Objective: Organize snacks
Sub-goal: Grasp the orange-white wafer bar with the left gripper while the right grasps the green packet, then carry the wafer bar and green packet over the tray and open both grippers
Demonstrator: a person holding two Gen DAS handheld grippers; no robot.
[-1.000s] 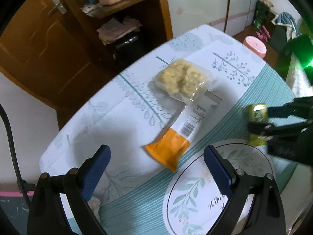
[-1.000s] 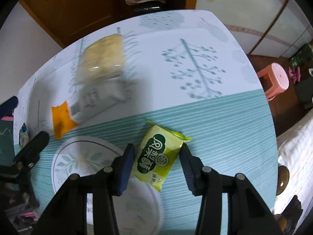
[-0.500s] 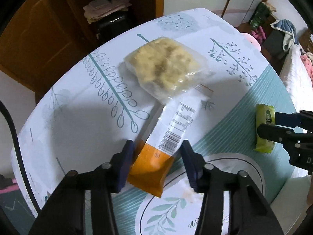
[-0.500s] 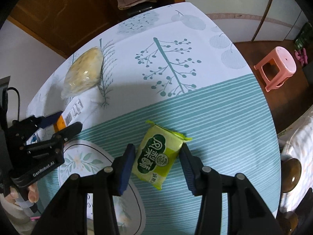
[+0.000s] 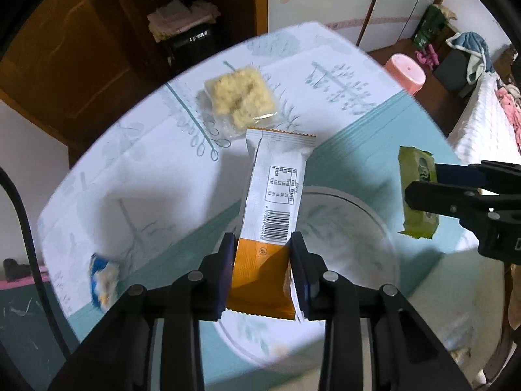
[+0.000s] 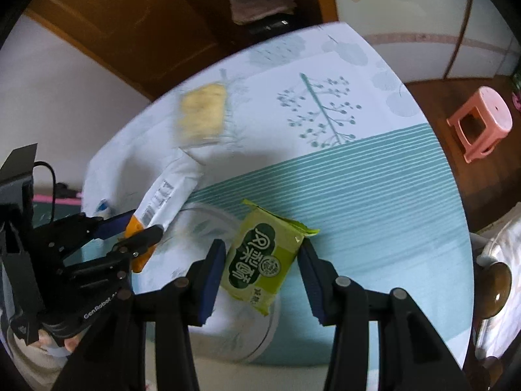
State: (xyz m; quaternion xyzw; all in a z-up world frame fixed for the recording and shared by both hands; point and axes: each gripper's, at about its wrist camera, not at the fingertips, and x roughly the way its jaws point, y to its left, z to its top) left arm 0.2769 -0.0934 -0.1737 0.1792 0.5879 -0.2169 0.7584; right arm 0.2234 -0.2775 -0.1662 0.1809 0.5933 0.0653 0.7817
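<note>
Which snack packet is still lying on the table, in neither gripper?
The clear packet of pale crumbly biscuit. The white-and-orange packet is clamped in the left gripper; the green packet is in the right gripper.

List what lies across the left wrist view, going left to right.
Blue-wrapped snack → clear-wrapped crumbly cake → orange-and-white packet in the left gripper → green packet in the right gripper.

Both wrist cameras are looking steeply down, close over the table [image 5: 156, 176]. The left view is catching the right gripper [image 5: 420, 185] at its right edge; the right view is catching the left gripper [image 6: 138, 228] at lower left, both sharing the plate [image 6: 257, 348].
</note>
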